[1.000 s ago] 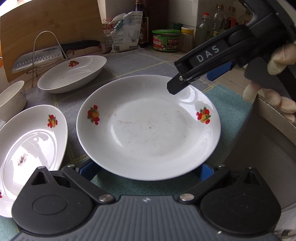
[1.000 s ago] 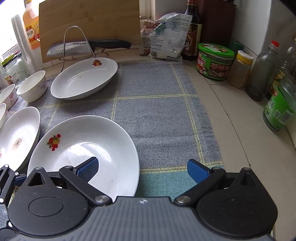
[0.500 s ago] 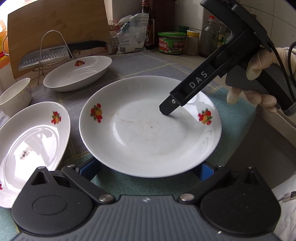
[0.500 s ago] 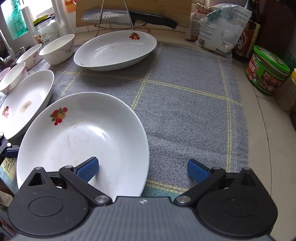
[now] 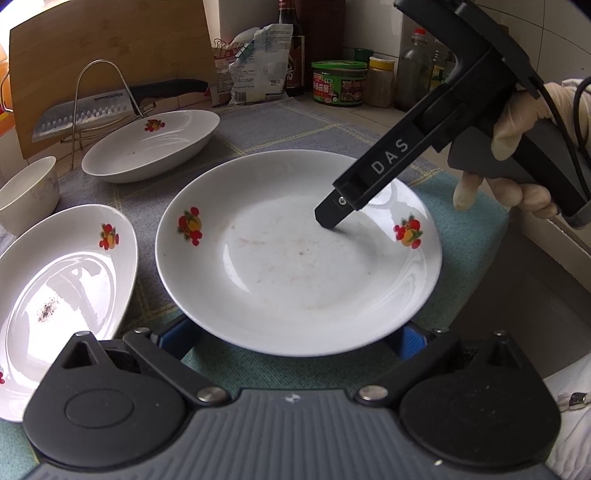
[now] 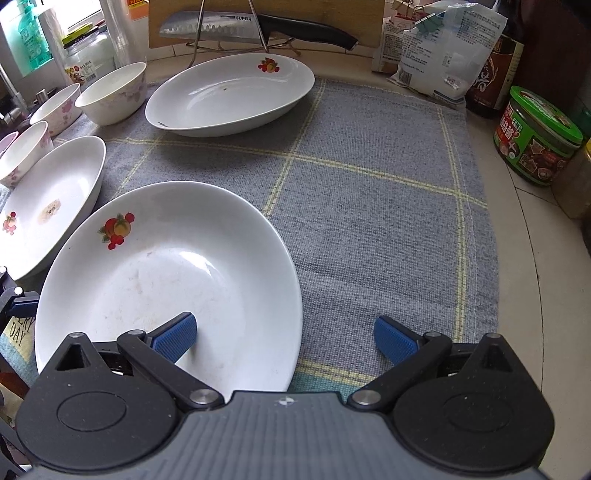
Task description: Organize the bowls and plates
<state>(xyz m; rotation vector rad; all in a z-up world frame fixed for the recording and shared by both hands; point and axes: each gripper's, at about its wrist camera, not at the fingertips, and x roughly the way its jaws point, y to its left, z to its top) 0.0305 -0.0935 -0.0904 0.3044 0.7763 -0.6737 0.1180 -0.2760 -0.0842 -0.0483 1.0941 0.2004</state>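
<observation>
Your right gripper [image 6: 284,338] was tilted down over the near plate [image 5: 299,258], which lay on the grey cloth [image 6: 369,206]. Its jaws were spread wide across the right rim of this plate: the left pad [image 6: 175,336] stood inside the plate and the right pad [image 6: 393,341] was outside it, above the cloth. In the left wrist view the finger marked DAS [image 5: 373,181] pointed steeply into the plate, and your gloved hand [image 5: 517,155] held the handle beyond the plate's right rim. I could not tell if the fingertip touched the plate surface or was just above it. Your left gripper [image 5: 295,336] was also spread, with both blue pads half hidden under the near rim of the plate, so contact with the plate could not be judged. Left of the near plate lay a second plate [image 5: 62,288], cut off by the frame edge. Beyond the near plate lay a third plate [image 6: 229,96], in front of the knife [image 6: 236,27] on its wire rack. Small bowls [image 6: 110,94] stood left of that third plate. Compared with one second before, your right gripper had come down from above the far right rim of the near plate into the plate, and the plate itself had stayed in its place on the cloth.
</observation>
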